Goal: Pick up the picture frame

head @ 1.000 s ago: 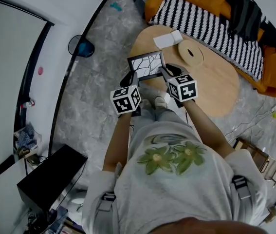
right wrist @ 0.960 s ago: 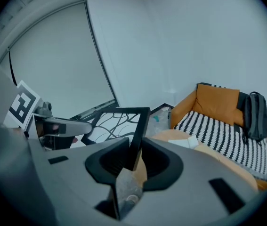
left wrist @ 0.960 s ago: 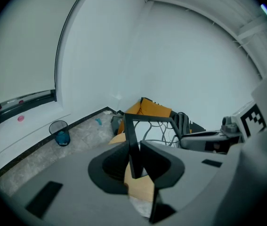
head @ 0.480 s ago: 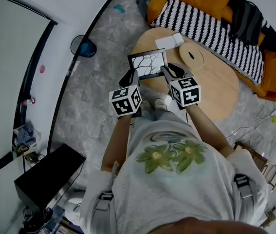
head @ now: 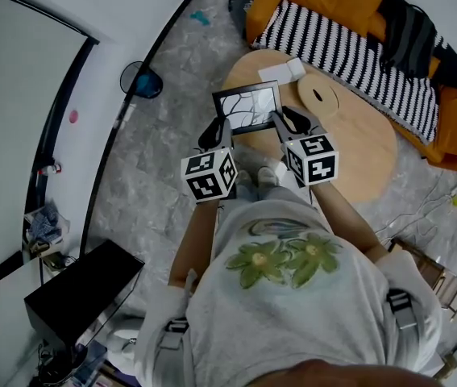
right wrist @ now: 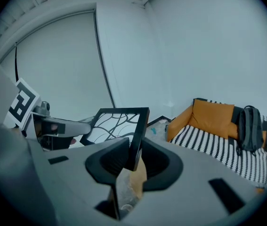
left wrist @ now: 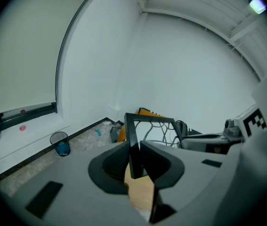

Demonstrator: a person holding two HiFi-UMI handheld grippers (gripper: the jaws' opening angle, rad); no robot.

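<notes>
The picture frame (head: 249, 106) has a black border and a white picture of dark branching lines. It hangs tilted above the near end of the round wooden table (head: 357, 139), held by both sides. My left gripper (head: 217, 132) is shut on the frame's left edge (left wrist: 132, 145). My right gripper (head: 286, 122) is shut on the frame's right edge (right wrist: 139, 133). In each gripper view the black border stands pinched between the two jaws.
A white box (head: 280, 70) and an oval wooden board (head: 317, 95) lie on the table behind the frame. A sofa with a striped cover (head: 349, 43) and a dark backpack (head: 409, 27) stands beyond. A blue bin (head: 142, 81) sits by the left wall.
Both grippers have risen with the picture frame between them, and it now sits higher above the table's near end.
</notes>
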